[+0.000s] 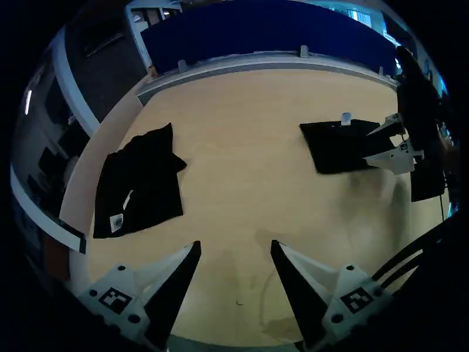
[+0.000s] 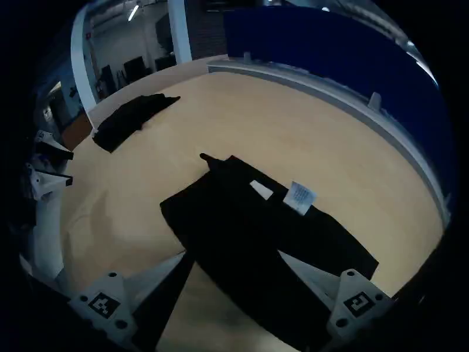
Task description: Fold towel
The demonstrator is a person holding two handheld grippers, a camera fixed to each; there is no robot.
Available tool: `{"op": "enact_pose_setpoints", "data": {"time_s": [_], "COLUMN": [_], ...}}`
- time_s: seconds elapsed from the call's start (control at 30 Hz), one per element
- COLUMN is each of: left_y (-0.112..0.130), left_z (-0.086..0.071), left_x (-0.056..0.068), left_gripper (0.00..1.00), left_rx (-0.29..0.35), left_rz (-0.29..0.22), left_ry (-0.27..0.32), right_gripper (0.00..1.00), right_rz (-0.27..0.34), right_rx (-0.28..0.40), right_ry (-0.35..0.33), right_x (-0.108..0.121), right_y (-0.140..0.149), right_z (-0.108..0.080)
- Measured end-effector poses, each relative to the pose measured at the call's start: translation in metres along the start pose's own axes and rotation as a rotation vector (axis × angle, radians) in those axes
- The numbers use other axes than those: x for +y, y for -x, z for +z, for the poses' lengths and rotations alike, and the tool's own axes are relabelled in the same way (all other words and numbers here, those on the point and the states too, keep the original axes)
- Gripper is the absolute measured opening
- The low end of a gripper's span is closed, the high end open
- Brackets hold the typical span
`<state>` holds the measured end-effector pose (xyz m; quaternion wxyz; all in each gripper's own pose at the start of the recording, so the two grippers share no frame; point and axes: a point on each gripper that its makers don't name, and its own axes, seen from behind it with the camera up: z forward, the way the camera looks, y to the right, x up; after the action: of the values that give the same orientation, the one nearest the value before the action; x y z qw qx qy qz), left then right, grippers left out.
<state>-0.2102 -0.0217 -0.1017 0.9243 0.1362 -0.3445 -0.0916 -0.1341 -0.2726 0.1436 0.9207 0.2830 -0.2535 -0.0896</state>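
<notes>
The black towel [image 2: 246, 234] lies flat in a long shape on the tabletop [image 2: 328, 146], with a white label [image 2: 300, 197] on its upper face. The right claw [image 2: 233, 258] straddles the towel's near edge with its jaws wide apart, pinching nothing. The left claw [image 1: 234, 270] hangs over bare wood, equally wide open and empty, well apart from this towel. A second black towel [image 1: 136, 185] lies rumpled off to its side.

The step looks like taking the near edge. It should go best if the right claw drops low enough to catch the hem fully. The left claw should take the matching corner, so both lift evenly and the edges meet squarely.
</notes>
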Motion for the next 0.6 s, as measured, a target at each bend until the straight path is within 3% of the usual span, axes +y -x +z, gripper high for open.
{"op": "enact_pose_setpoints", "data": {"time_s": [0.6], "left_y": [0.01], "left_z": [-0.003], "left_x": [-0.01], "left_gripper": [0.88], "left_rx": [-0.005], "left_rz": [-0.021], "left_ry": [-0.006], "right_gripper": [1.0], "right_rz": [-0.023], "right_rx": [-0.003], "right_ry": [0.065], "right_x": [0.047], "right_y": [-0.035], "right_z": [0.017]}}
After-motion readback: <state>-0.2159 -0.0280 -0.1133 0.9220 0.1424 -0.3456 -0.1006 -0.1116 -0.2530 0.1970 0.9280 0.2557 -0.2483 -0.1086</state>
